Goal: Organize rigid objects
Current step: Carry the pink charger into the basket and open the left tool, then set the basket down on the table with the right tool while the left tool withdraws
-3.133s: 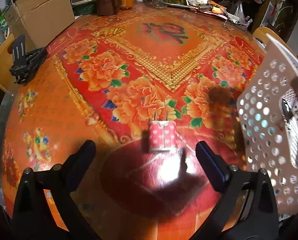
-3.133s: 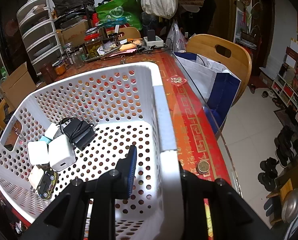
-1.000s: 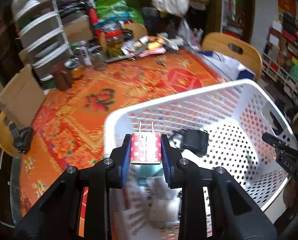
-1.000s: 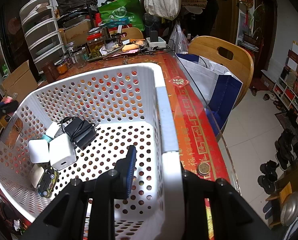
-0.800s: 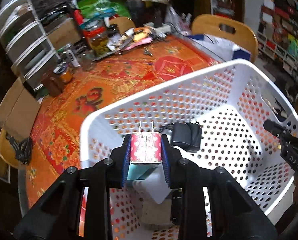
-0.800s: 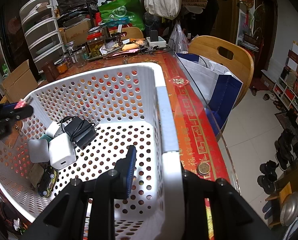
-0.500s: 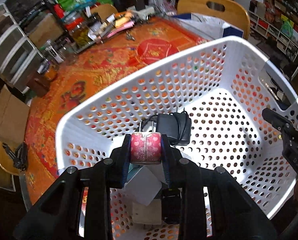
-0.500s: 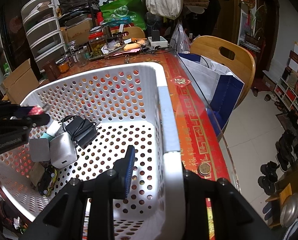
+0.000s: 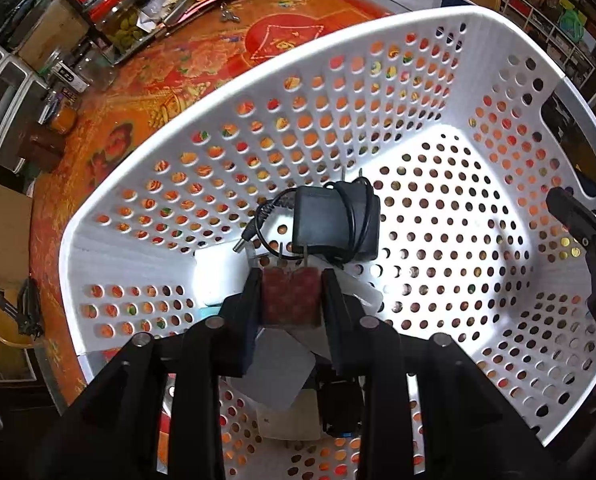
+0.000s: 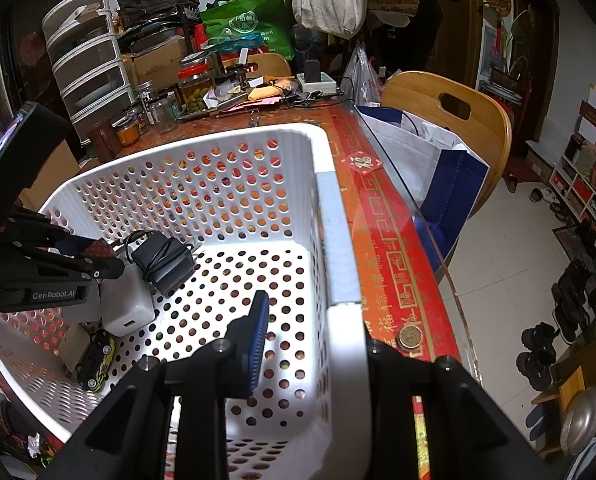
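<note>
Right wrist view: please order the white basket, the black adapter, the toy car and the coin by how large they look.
1. white basket
2. black adapter
3. toy car
4. coin
The adapter lies farther from the camera than the car, so the middle two are less sure.

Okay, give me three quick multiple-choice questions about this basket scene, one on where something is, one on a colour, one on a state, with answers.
1. Where is the pink plug?
A. on the tablecloth
B. between the left tool's fingers, over the white basket
C. on the chair

2. What colour is the corded adapter?
A. black
B. white
C. green

3. What is the right tool doing?
A. hanging open
B. holding a toy car
C. clamped on the basket rim

Answers: 1 B, the left tool grips it above the white basket. 2 A, its body and wrapped cord are black. 3 C, the right tool has one finger on each side of the rim.
</note>
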The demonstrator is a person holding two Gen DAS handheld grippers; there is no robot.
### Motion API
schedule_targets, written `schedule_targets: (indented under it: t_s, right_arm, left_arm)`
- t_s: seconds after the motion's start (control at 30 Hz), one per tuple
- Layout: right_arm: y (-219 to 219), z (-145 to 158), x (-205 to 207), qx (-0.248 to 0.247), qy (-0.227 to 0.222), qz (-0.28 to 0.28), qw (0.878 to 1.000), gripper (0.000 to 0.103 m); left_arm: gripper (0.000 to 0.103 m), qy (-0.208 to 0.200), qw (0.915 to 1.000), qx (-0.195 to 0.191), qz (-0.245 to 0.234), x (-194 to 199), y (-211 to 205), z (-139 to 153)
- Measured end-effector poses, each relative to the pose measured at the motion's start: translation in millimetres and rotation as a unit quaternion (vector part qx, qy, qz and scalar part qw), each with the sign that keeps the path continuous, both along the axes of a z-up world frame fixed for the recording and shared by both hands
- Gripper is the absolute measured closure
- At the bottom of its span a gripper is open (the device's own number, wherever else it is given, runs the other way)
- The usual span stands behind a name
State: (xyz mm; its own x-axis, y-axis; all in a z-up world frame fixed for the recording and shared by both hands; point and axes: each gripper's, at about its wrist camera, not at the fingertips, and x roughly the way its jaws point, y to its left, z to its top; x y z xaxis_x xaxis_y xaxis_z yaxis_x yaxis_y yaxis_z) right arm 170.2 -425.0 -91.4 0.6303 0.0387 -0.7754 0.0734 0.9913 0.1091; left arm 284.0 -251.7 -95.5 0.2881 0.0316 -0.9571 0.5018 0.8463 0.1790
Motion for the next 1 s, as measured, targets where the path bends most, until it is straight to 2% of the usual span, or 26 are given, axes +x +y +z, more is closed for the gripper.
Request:
schedule_targets:
  t_s: [0.03, 0.07, 0.1, 0.13, 0.23, 0.3, 0.37, 0.4, 0.47, 0.53, 0.63, 0.67, 0.7, 0.73, 0.8, 0.87, 0.93, 1.0]
  right_arm:
    - [-0.7, -0.1, 0.2, 0.000, 0.001, 0.000, 1.000, 0.075]
    - [-0.9, -0.1, 0.7, 0.000, 0.002, 0.000, 1.000, 0.075]
    - [-0.9, -0.2, 0.8, 0.000, 0.003, 0.000, 1.000, 0.075]
    - [-1.4, -0.3, 1.0, 0.001, 0.003, 0.001, 1.000, 0.075]
    - [-2.2, -0.2, 1.5, 0.002, 0.004, 0.001, 1.000, 0.073]
    - [-2.4, -0.2, 0.3, 0.001, -0.001, -0.004, 1.000, 0.068]
    - [-1.0, 0.9, -1.7, -0.010, -0.004, -0.012, 1.000, 0.057]
    - [-0.6, 2.8, -4.6, -0.013, -0.003, -0.014, 1.000, 0.056]
    - [0.8, 9.8, -15.2, -0.023, -0.002, -0.023, 0.999, 0.053]
    - [2.5, 24.3, -34.2, -0.036, -0.022, -0.039, 0.998, 0.045]
    - [6.7, 55.3, -79.4, -0.005, -0.100, -0.061, 0.993, 0.026]
    - [12.3, 66.2, -99.0, 0.010, -0.135, -0.064, 0.989, 0.013]
    - [20.1, 75.9, -118.5, 0.017, -0.166, -0.064, 0.984, 0.006]
    - [27.9, 83.2, -134.7, 0.017, -0.190, -0.065, 0.979, 0.000]
    - [51.4, 99.7, -176.4, 0.000, -0.248, -0.072, 0.966, 0.000]
    - [73.6, 111.7, -209.3, -0.011, -0.278, -0.074, 0.958, 0.000]
    - [93.2, 120.7, -237.6, -0.015, -0.290, -0.064, 0.955, 0.000]
    - [109.8, 127.6, -261.5, -0.020, -0.296, -0.051, 0.953, 0.000]
  left_arm:
    - [0.057, -0.001, 1.0000, -0.002, 0.000, 0.2, -0.1, 0.3]
    - [0.049, -0.006, 1.0000, -0.005, 0.000, 0.3, 0.9, 2.4]
    - [0.034, -0.010, 0.9999, -0.007, 0.001, 0.3, 0.5, 3.8]
    - [0.024, -0.017, 0.9998, -0.010, 0.000, 0.1, 1.2, 7.4]
    - [0.017, -0.061, 0.9979, -0.021, 0.007, -3.9, 7.7, 22.1]
    - [0.015, -0.094, 0.9947, -0.038, 0.017, -7.8, 17.0, 34.0]
    - [0.011, -0.137, 0.9879, -0.067, 0.028, -16.1, 33.4, 50.0]
    - [0.008, -0.154, 0.9844, -0.080, 0.029, -21.9, 41.4, 57.2]
    - [0.005, -0.187, 0.9747, -0.121, 0.019, -39.0, 59.7, 72.2]
    - [0.000, -0.229, 0.9586, -0.169, 0.009, -64.3, 84.3, 89.9]
    - [0.000, -0.286, 0.9306, -0.227, 0.023, -109.1, 130.0, 111.8]
    - [0.000, -0.298, 0.9208, -0.249, 0.032, -126.6, 148.3, 117.7]
    - [0.000, -0.303, 0.9165, -0.258, 0.040, -142.2, 163.3, 121.9]
    - [0.000, -0.312, 0.9129, -0.259, 0.046, -158.5, 175.5, 126.0]
    - [0.000, -0.348, 0.9009, -0.252, 0.060, -203.2, 202.6, 135.4]
    - [0.000, -0.383, 0.8875, -0.245, 0.075, -246.7, 223.1, 143.2]
    - [0.000, -0.403, 0.8798, -0.240, 0.078, -283.4, 234.0, 145.3]
    - [0.000, -0.418, 0.8772, -0.227, 0.068, -314.7, 234.0, 145.5]
